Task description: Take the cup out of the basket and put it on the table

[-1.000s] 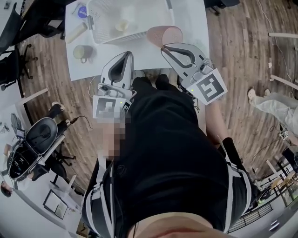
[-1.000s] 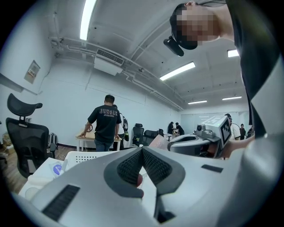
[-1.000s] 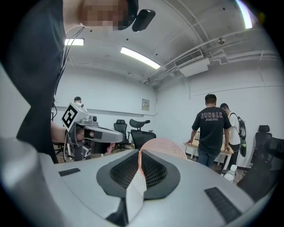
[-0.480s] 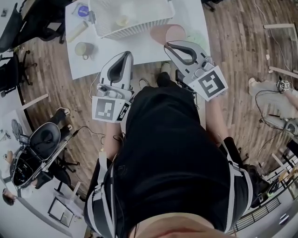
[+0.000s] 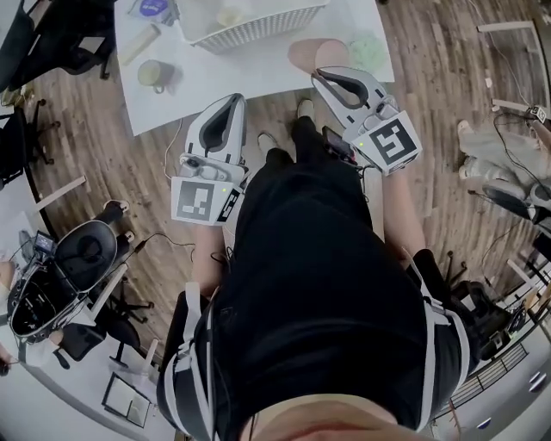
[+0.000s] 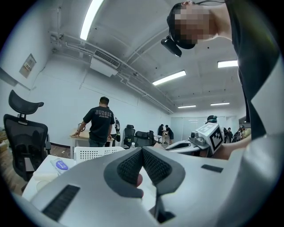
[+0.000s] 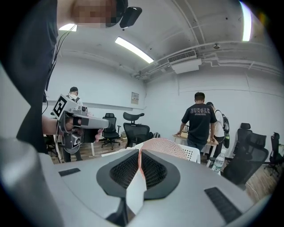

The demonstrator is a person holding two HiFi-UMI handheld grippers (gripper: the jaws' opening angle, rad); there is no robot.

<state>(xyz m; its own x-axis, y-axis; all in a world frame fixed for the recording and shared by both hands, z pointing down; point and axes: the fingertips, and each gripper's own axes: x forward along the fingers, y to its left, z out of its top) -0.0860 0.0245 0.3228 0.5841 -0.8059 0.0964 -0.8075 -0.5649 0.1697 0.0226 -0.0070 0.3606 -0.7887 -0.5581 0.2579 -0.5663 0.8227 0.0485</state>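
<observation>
The right gripper (image 5: 322,77) pinched the rim of the pink textured cup (image 5: 310,53), outside the white slatted plastic basket (image 5: 258,26), above the white table (image 5: 224,82). The left gripper (image 5: 230,101) was closed and empty. An olive-green mug (image 5: 155,75) stood apart.

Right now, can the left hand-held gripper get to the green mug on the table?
Probably yes. The mug sits near the table's front edge, and nothing stands between it and the left hand-held gripper, which holds nothing. Its jaws are shut, though, so they must open first.
</observation>
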